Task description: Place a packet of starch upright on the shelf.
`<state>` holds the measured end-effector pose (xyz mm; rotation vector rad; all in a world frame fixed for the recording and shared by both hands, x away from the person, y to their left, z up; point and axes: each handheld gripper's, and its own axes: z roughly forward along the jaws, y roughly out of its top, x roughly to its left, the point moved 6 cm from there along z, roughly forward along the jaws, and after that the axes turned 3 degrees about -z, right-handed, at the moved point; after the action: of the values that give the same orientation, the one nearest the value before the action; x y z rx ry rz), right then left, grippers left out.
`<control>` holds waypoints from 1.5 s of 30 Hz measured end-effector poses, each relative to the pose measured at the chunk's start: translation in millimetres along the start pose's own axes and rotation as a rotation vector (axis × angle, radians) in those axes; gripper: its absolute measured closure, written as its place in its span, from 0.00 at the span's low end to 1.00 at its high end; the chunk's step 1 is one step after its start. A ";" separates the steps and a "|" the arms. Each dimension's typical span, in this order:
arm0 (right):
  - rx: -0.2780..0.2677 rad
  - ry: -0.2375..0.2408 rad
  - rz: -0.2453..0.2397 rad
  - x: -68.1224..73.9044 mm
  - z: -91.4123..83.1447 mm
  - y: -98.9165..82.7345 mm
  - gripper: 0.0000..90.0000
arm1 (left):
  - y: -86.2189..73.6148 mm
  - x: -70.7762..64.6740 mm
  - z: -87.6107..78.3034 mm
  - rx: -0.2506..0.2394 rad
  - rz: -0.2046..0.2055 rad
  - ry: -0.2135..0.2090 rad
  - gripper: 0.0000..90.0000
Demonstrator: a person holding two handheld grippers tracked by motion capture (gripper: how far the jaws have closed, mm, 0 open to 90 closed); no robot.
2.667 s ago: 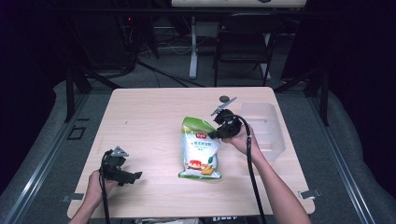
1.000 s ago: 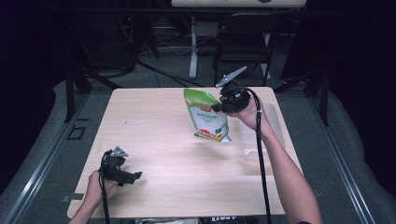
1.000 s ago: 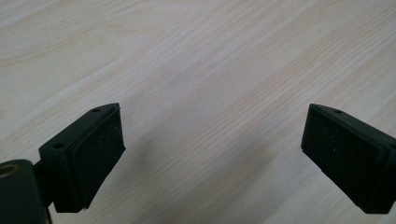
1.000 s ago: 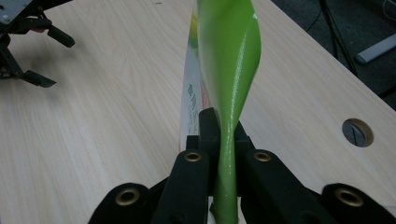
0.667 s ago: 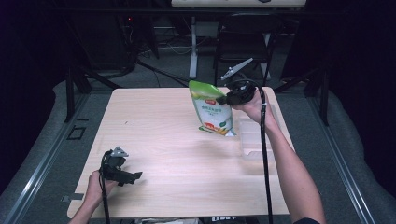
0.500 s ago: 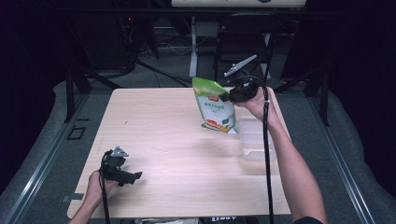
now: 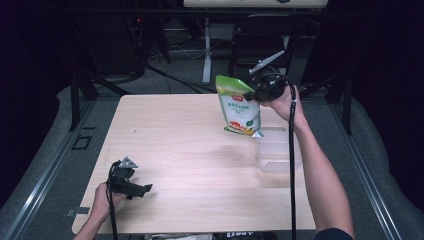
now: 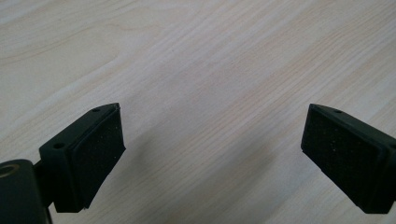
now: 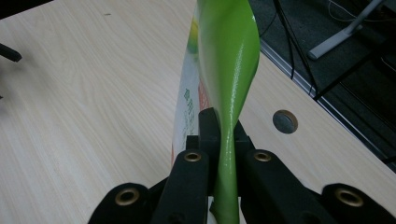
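Idle work on the left: the left hand-held gripper (image 7: 131,184) rests low near the front edge of the surface (image 7: 190,150), jaws spread wide with nothing between them. Farther right, the right hand-held gripper (image 7: 257,93) is clamped on the top edge of a green snack bag (image 7: 239,106), hanging clear above the surface beside a clear plastic container (image 7: 276,156). With so thin a pinch, the glossy film could slip out, or the bag could swing and miss the container.
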<state>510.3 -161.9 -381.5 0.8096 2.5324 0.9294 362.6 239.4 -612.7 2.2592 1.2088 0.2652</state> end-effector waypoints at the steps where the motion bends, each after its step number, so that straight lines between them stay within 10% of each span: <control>1: -0.001 -0.003 0.001 -2.3 -0.3 -0.5 1.00 | 0.0 0.3 -0.2 0.000 0.001 0.003 0.06; 45: 0.066 -0.192 0.025 -72.6 -24.4 -54.1 1.00 | -0.6 0.4 0.5 0.006 0.002 0.001 0.06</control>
<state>534.3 -251.8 -392.4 0.9061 2.4020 0.7396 362.6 239.9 -613.5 2.2659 1.2100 0.2640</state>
